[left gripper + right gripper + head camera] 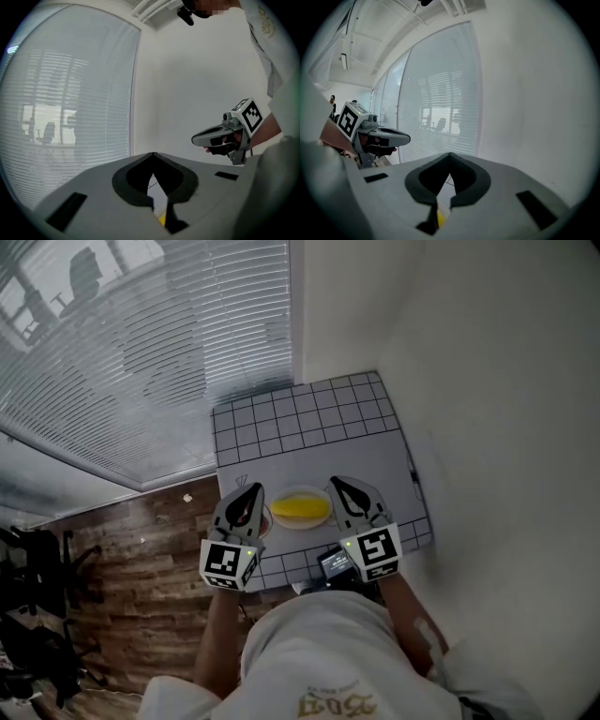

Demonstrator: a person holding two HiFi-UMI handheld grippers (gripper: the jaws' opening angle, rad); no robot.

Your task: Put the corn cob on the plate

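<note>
The corn cob lies across the plate, which stands on the near part of the table, on a plain pale mat in front of the squared surface. The cob looks to rest fully inside the rim, and nothing touches it.

The left gripper is just beside the plate on its left, and the right gripper is just beside it on its right. Both point away from the person, a little downward, and they appear to be above the table, not on it. In the left gripper view the two jaws meet at their tips, with nothing between them. A small yellow patch shows low in the gap behind the tips; this is probably the cob underneath. The right gripper view shows the same: jaws pressed together, empty, and a bit of yellow below. Each gripper view also shows the other gripper at the side, with its jaws together.

My judgement is that the placing step is complete, because the cob is on the plate and neither gripper has hold of it. The task seems finished or very nearly so. The next move asks only for a careful retreat: the grippers should go back without knocking the rim, since a round cob could roll off the plate.
</note>
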